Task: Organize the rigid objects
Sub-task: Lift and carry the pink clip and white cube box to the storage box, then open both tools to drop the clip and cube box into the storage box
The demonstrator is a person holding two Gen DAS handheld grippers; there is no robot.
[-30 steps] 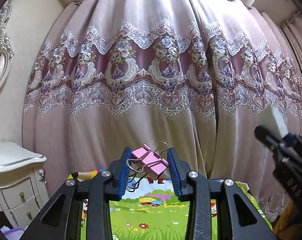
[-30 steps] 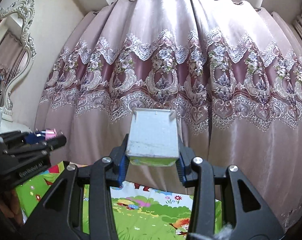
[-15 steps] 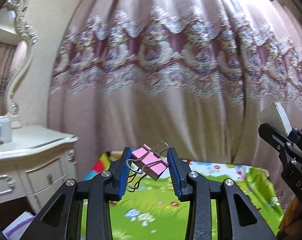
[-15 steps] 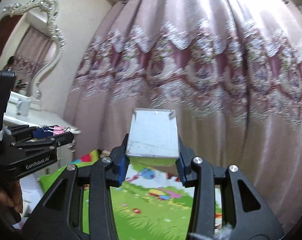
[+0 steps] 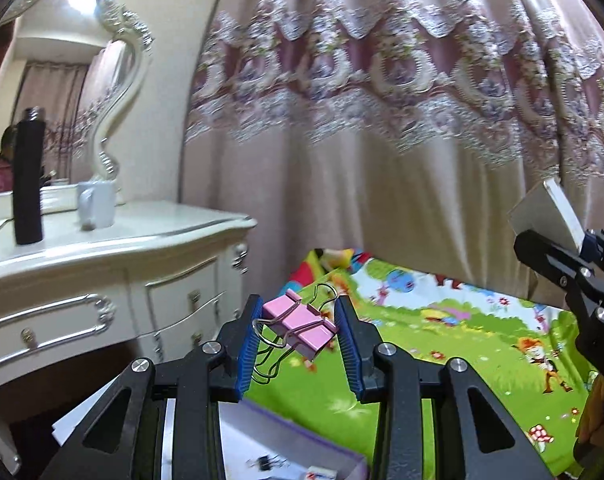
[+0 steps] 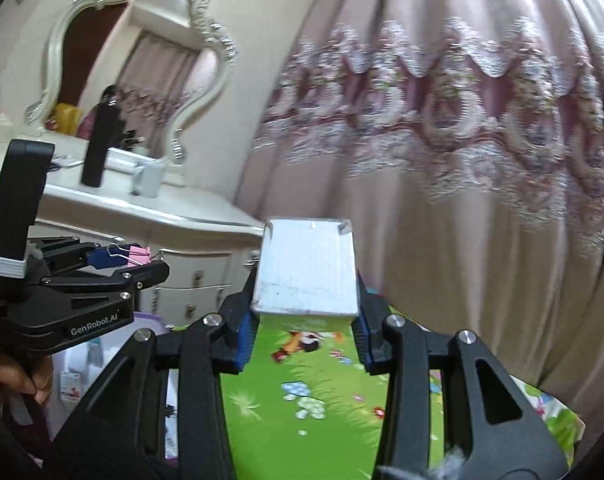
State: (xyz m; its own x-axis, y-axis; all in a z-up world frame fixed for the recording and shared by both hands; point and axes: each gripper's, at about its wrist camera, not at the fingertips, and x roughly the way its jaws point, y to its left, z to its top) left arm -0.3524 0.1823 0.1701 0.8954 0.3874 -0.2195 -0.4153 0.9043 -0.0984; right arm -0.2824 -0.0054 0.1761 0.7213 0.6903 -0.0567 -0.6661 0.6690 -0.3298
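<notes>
A pink embroidered curtain (image 5: 381, 120) is filling the background behind a bright cartoon play mat (image 5: 441, 332), with a white dresser (image 5: 102, 272) standing at the left. The left gripper (image 5: 298, 330) is pinching a pink binder clip (image 5: 298, 326) aslant between nearly closed jaws, while the right gripper (image 6: 303, 320) is clamping a white box (image 6: 307, 268) in mid-air above the mat. Both things are hanging unsupported, so the crooked clip is likely risking a twist out, and the box a slip from its low grip.
</notes>
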